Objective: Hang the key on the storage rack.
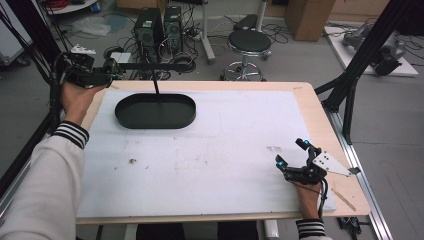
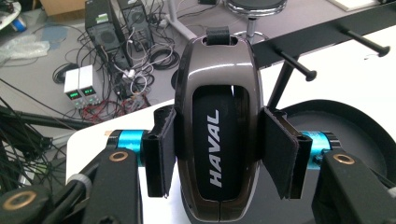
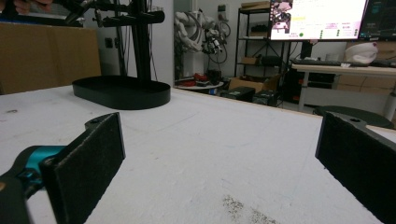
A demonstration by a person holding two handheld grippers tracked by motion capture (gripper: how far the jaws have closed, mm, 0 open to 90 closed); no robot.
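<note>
My left claw [image 2: 217, 156] pinches a glossy rounded key fob [image 2: 217, 126] beside the far-left oval black tray [image 1: 155, 111]; right claw [image 1: 291, 155] sits spread on the near-right worktop [image 1: 200, 150].

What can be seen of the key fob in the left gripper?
The key fob is a glossy dark brown, elongated shell with rounded ends, looking like plastic. A black centre panel bears white HAVAL lettering running lengthwise, and a small black strap loop sits at its far end. It is clamped by its long sides between the left gripper's black pads, pointing away from the camera. In the high view the gripper holds it off the table's left rear corner, beside the black stand's hook bar.
</note>
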